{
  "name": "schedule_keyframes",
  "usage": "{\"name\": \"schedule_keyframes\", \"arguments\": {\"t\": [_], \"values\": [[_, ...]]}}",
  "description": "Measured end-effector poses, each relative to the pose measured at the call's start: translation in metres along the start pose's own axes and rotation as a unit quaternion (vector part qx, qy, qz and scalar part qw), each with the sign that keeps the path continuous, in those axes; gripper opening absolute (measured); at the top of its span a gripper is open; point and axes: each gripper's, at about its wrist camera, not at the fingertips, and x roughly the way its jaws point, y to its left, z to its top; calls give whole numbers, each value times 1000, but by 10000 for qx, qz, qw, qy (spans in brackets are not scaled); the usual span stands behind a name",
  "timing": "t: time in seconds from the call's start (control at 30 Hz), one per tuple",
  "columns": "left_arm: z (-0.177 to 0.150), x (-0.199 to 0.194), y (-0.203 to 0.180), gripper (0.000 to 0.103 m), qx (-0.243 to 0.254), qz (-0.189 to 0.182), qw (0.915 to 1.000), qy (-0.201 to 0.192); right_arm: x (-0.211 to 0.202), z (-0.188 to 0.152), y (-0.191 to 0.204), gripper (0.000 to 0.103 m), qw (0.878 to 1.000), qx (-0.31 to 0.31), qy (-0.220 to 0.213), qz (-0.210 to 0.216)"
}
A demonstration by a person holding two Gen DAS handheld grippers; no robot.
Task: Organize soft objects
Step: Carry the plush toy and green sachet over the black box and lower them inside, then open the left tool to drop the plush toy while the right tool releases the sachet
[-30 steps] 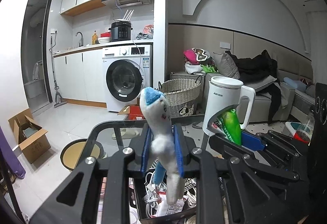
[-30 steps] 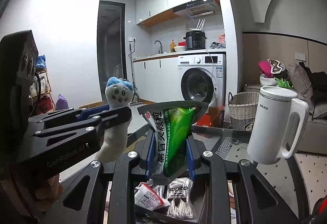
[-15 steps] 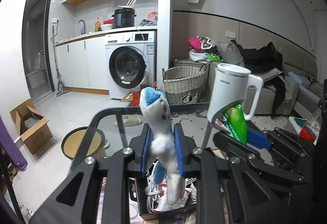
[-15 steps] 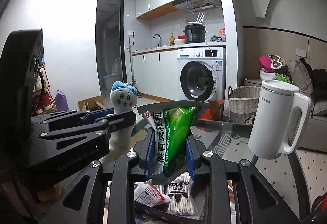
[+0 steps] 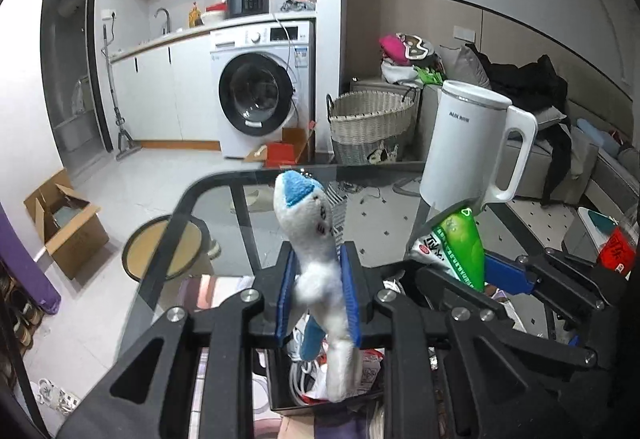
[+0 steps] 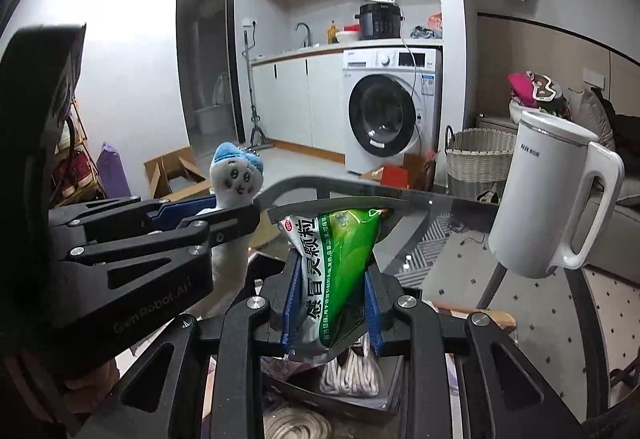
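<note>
Both grippers have tipped downward since the earlier frame, so the black bin (image 5: 320,395) below them now fills more of the lower edge and the glass table (image 5: 224,207) shows more of its top.

1. Glass table: its dark rim curves from 9 o'clock to 1 o'clock in the left wrist view. A white kettle (image 5: 472,151) stands on it at 2 o'clock, well apart from both tools.
2. Black bin: it sits at 6 o'clock, directly under both sets of jaws, and holds white cords and packets. This is judged the likely drop point, though the task names none.
3. Left gripper (image 5: 320,295): jaws closed on the plush toy (image 5: 316,259). The toy's long axis runs 12 to 6 o'clock, blue-capped head up, lower end hanging over the bin opening.
4. Right gripper (image 6: 332,299): jaws closed on the green sachet (image 6: 340,271). Its long axis also runs 12 to 6 o'clock, wide end up.
5. Relation for the coming move: each held item lies above the bin. In the left wrist view the toy's lower end hangs over the bin interior; the sachet's lower edge, in the right wrist view, sits just above the cords. Which hand is nearer cannot be told.
</note>
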Motion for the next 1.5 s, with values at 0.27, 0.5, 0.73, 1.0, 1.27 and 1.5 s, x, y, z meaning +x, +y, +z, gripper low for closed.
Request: {"name": "schedule_keyframes", "arguments": {"t": [0.27, 0.5, 0.73, 1.0, 1.27, 1.5], "values": [[-13, 26, -2, 21, 31, 85, 9988, 486, 24, -10, -13, 26, 9984, 160, 535, -77], [-23, 40, -13, 21, 229, 265, 9967, 735, 55, -26, -23, 26, 9920, 309, 1219, 56], [-27, 47, -10, 21, 223, 173, 9948, 975, 61, -36, -23, 26, 9892, 282, 1435, 84], [-31, 54, -9, 22, 266, 152, 9926, 1174, 70, -43, -27, 26, 9850, 421, 1671, 57], [-33, 54, -8, 23, 375, 131, 9916, 1227, 70, -48, -18, 26, 9803, 353, 1945, 3], [-35, 51, -11, 23, 427, 207, 9908, 1267, 69, -53, -14, 26, 9783, 200, 2064, 22]]}}
